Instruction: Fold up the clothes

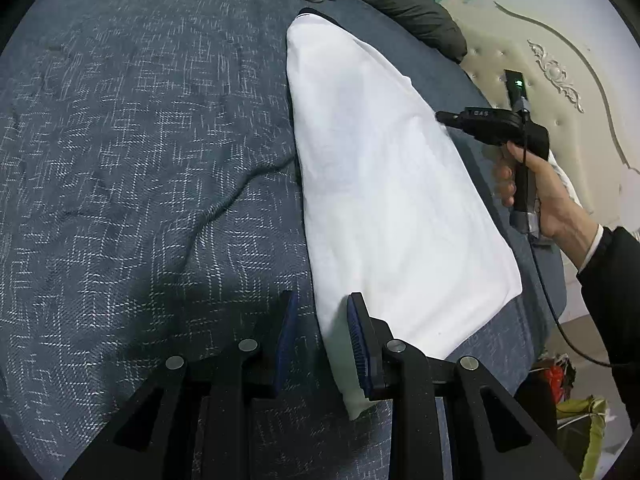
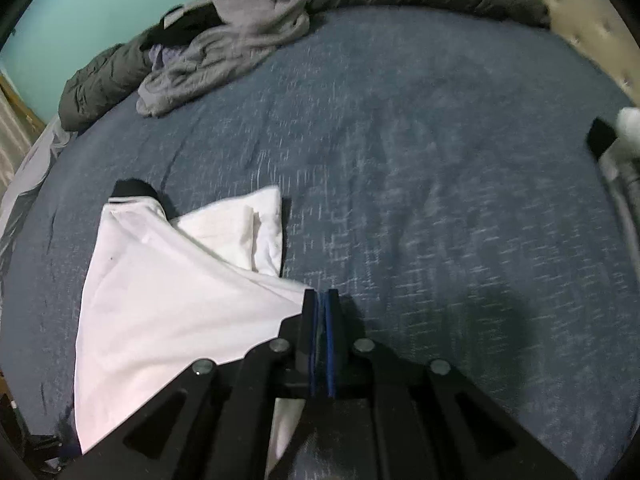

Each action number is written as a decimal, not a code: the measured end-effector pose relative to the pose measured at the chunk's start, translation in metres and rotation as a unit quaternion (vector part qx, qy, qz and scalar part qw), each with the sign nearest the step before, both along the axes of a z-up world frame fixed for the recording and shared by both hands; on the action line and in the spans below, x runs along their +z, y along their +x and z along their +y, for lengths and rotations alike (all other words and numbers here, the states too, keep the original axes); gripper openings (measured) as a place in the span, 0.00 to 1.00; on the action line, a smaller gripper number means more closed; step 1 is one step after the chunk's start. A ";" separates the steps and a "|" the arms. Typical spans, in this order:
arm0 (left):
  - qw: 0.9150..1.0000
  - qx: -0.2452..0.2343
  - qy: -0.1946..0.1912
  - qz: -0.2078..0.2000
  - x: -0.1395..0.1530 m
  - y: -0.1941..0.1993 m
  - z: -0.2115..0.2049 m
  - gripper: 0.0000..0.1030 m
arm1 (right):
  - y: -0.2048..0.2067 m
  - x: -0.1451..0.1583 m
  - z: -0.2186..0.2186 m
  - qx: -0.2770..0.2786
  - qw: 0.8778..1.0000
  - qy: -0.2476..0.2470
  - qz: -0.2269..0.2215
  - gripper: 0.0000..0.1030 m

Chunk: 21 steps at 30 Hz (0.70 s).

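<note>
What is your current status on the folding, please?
Left gripper open at white shirt hem. Right gripper shut on shirt edge. Grey clothes pile far off, nothing obstructing.

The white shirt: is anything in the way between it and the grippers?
No. The right gripper is shut on the white shirt's edge, and the left gripper is open right at its near edge, on the blue bedspread.

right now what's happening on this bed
A person is folding a white garment on a blue bedspread with two handheld grippers. The right gripper is shut on the garment's edge. The left gripper is open at the near corner, one pad on the cloth. A crumpled grey garment waits at the far side.
</note>
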<state>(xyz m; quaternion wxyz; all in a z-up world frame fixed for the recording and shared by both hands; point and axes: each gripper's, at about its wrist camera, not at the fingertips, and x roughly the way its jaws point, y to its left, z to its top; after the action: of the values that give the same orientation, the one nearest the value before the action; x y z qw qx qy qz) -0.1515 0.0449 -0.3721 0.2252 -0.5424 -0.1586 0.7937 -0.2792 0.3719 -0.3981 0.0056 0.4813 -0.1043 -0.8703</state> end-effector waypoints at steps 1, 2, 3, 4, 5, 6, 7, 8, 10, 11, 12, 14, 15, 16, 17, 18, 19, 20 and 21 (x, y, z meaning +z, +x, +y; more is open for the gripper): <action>1.000 0.000 0.001 0.000 0.000 0.001 -0.001 0.27 | 0.006 0.006 0.000 -0.004 1.000 -0.003 0.005 0.05; 1.000 0.000 0.003 -0.001 0.000 0.002 -0.002 0.29 | 0.013 0.009 0.000 0.000 1.000 -0.012 0.007 0.06; 1.000 0.000 0.004 -0.001 0.000 0.003 -0.003 0.29 | 0.023 0.014 -0.001 0.005 1.000 -0.020 0.010 0.06; 1.000 0.001 0.005 -0.001 0.000 0.005 -0.005 0.30 | 0.036 0.018 -0.006 0.018 0.999 -0.030 0.015 0.06; 1.000 0.001 0.005 -0.001 0.000 0.006 -0.006 0.30 | 0.050 0.022 -0.010 0.031 0.999 -0.040 0.020 0.06; 1.000 0.001 0.004 0.000 0.000 0.007 -0.006 0.30 | 0.057 0.024 -0.013 0.040 0.998 -0.048 0.024 0.06; 1.000 0.001 0.003 0.001 0.000 0.008 -0.006 0.30 | 0.064 0.023 -0.021 0.054 0.997 -0.055 0.021 0.06; 1.000 0.001 0.001 0.002 0.000 0.009 -0.005 0.30 | 0.071 0.022 -0.030 0.068 0.996 -0.062 0.018 0.06; 1.000 0.001 -0.001 0.003 0.001 0.011 -0.004 0.30 | 0.087 0.016 -0.040 0.080 0.994 -0.073 0.005 0.06; 1.000 0.002 0.001 0.002 0.001 0.012 -0.005 0.30 | 0.096 0.012 -0.046 0.085 0.993 -0.081 -0.003 0.06; 1.000 0.003 0.003 0.001 0.001 0.012 -0.006 0.30 | 0.103 0.006 -0.051 0.088 0.993 -0.079 -0.012 0.06; 1.000 0.004 0.004 0.000 0.001 0.014 -0.006 0.30 | 0.117 -0.006 -0.060 0.094 0.992 -0.071 -0.031 0.06; 1.000 0.003 0.003 0.001 0.002 0.014 -0.005 0.30 | 0.123 -0.011 -0.061 0.094 0.993 -0.068 -0.037 0.06; 1.000 0.001 0.002 0.002 0.002 0.015 -0.004 0.30 | 0.130 -0.014 -0.059 0.089 0.993 -0.064 -0.038 0.06; 1.000 0.001 0.002 0.003 0.003 0.017 -0.003 0.30 | 0.138 -0.016 -0.056 0.084 0.994 -0.059 -0.038 0.06; 1.000 0.000 0.002 0.003 0.005 0.019 -0.004 0.30 | 0.145 -0.016 -0.052 0.078 0.995 -0.058 -0.038 0.06; 1.000 -0.001 0.003 0.003 0.007 0.023 -0.005 0.30 | 0.152 -0.015 -0.047 0.068 0.995 -0.061 -0.038 0.06; 1.000 -0.001 0.005 0.003 0.007 0.021 -0.003 0.31 | 0.158 -0.014 -0.042 0.058 0.996 -0.065 -0.037 0.06; 1.000 -0.001 0.008 0.004 0.008 0.023 -0.003 0.33 | 0.162 -0.011 -0.037 0.048 0.995 -0.074 -0.034 0.06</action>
<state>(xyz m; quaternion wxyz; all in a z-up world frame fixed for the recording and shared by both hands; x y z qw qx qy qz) -0.1287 0.0414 -0.3639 0.2308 -0.5374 -0.1635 0.7945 -0.1170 0.3349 -0.4087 0.0798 0.5135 -0.1451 -0.8420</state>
